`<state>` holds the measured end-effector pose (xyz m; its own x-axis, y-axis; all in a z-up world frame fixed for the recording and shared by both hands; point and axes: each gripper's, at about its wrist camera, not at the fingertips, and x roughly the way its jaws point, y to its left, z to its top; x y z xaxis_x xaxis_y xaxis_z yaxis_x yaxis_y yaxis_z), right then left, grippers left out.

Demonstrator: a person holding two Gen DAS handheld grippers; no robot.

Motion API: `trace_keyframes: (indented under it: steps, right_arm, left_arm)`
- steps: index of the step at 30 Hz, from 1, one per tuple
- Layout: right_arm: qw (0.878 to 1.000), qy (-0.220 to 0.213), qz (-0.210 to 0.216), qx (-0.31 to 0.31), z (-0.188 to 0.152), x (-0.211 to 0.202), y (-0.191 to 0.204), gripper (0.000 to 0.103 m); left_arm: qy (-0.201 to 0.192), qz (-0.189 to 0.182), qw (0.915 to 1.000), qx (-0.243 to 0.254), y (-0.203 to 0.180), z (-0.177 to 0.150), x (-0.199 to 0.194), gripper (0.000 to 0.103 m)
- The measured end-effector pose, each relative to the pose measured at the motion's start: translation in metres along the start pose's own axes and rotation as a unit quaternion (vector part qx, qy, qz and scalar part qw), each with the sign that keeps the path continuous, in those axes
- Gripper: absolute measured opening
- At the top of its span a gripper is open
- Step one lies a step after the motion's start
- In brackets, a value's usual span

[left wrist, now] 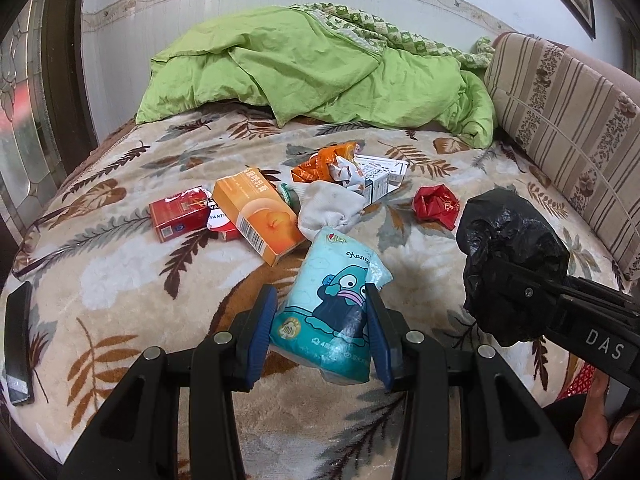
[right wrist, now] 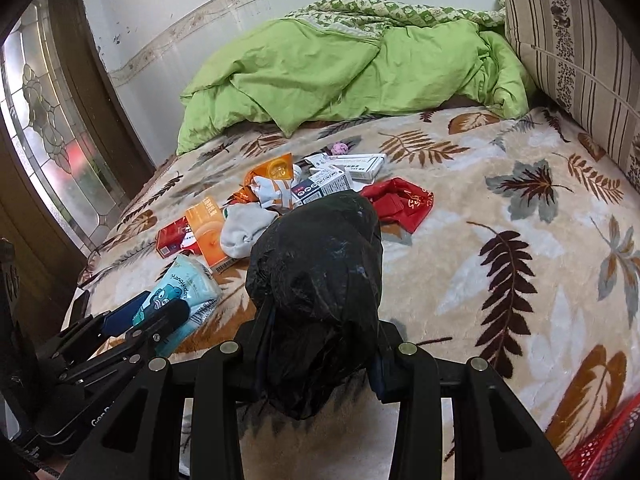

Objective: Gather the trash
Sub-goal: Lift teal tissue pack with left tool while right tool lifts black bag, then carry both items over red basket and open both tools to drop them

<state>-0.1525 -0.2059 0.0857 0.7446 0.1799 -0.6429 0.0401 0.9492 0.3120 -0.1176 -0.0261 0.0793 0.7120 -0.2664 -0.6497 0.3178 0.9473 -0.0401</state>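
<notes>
Two grips: left gripper (left wrist: 320,322) clenching tissue pack (left wrist: 334,304) (printed "Hang…"), right gripper (right wrist: 318,354) clenching black bag (right wrist: 316,280).

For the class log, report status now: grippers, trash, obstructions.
Left hand-held gripper shut on blue cartoon-print tissue pack. Right hand-held gripper shut on crumpled black plastic bag. Boxes, wrappers, white sock remain on bed.

Both wrists — close, facing littered bed (left wrist: 120,288).
</notes>
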Motion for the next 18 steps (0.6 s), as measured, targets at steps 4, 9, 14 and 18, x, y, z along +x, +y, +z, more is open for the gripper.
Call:
trace_keyframes:
  steps: [4,9,14,18]
  right_arm:
    - [1.000,-0.002,0.000,-0.001,0.000,0.000,0.001,0.041]
    - [1.000,-0.004,0.001,-0.004,0.000,0.000,0.002,0.041]
    - [1.000,-0.010,0.002,-0.002,-0.001,-0.005,0.002,0.041]
    - [1.000,-0.006,0.013,0.010,-0.006,-0.016,-0.002,0.041]
  left_arm:
    - [-0.005,0.005,1.0000,0.003,-0.001,0.001,-0.003,0.042]
    - [-0.005,0.005,1.0000,0.004,-0.001,0.002,-0.004,0.042]
    - [-0.008,0.002,0.9999,0.009,-0.004,0.003,-0.008,0.042]
    - [-0.007,-0.012,0.9998,0.017,-0.009,0.002,-0.010,0.042]
